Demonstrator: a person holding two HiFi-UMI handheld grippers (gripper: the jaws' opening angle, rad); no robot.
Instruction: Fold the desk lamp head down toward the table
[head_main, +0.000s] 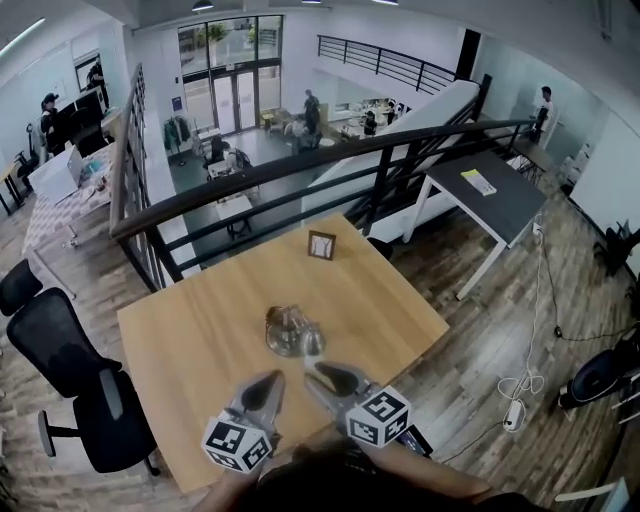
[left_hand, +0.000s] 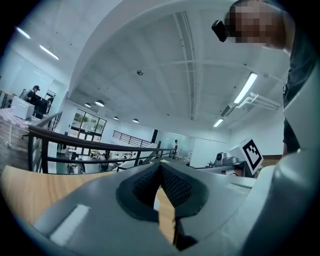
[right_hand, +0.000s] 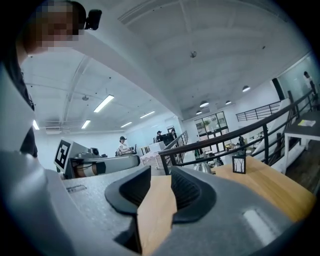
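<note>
Desk lamp: low silvery shape at the middle of the worktop, just ahead of the 2 grippers, touched by neither
Left gripper: low over the worktop's near edge, fingers pressed together at the tips, nothing between them
Right gripper: beside the left, fingers spread, only bare worktop showing between them
Picture frame: small, upright near the far edge, well beyond the lamp
</note>
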